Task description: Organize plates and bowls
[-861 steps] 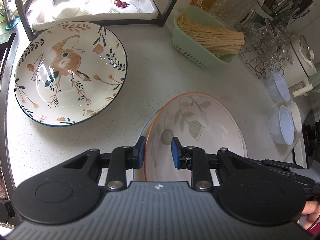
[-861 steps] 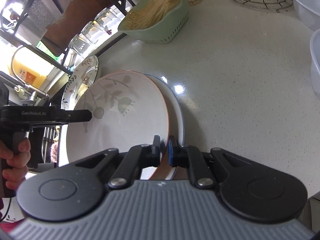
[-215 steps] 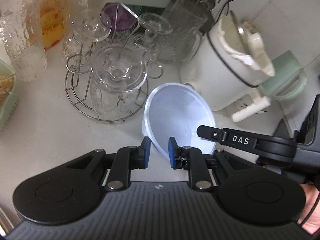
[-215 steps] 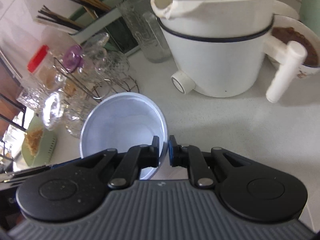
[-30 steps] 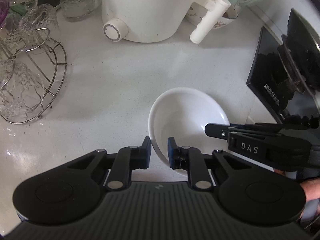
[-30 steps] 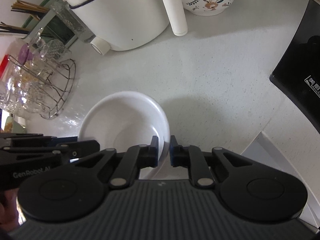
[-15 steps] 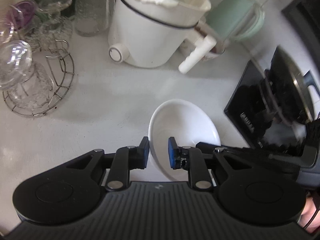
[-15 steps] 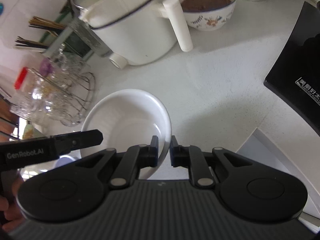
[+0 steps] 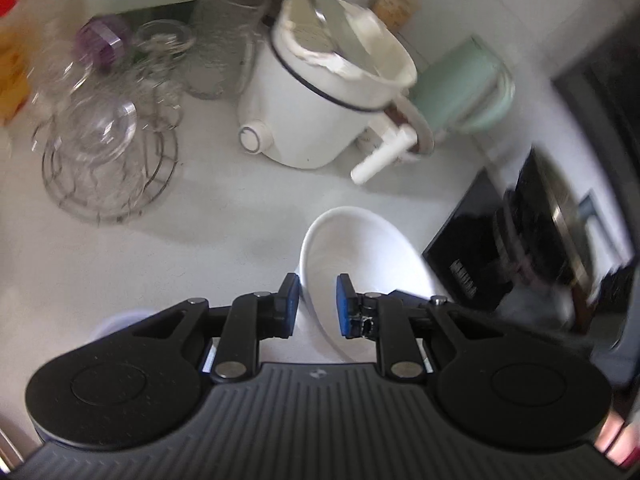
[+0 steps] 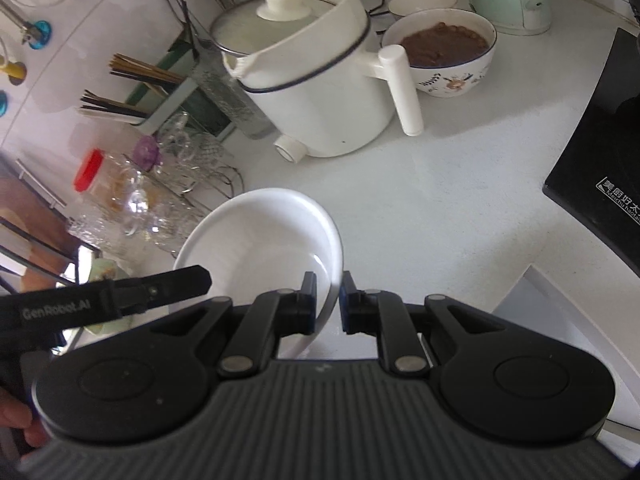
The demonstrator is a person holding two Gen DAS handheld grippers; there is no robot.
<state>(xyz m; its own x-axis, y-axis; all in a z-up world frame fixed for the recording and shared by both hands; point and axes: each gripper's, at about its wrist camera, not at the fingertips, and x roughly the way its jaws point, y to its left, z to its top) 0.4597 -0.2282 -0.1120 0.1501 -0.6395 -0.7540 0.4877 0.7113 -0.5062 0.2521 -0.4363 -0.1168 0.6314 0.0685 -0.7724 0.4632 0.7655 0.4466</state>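
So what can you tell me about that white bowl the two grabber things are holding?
The white bowl is plain, glossy and empty, and looks like ceramic. It is round and fairly deep, with a thin rim. It is tilted, its opening facing the cameras. The left gripper and the right gripper each pinch the rim on opposite sides, one pad inside and one outside. The pale countertop shows behind it.

Plain white bowl, glossy and empty, tilted on edge above the pale speckled surface. Gripped at opposite sides of the rim by left claw and right claw. Hollow turned up toward both cameras, underside hidden.
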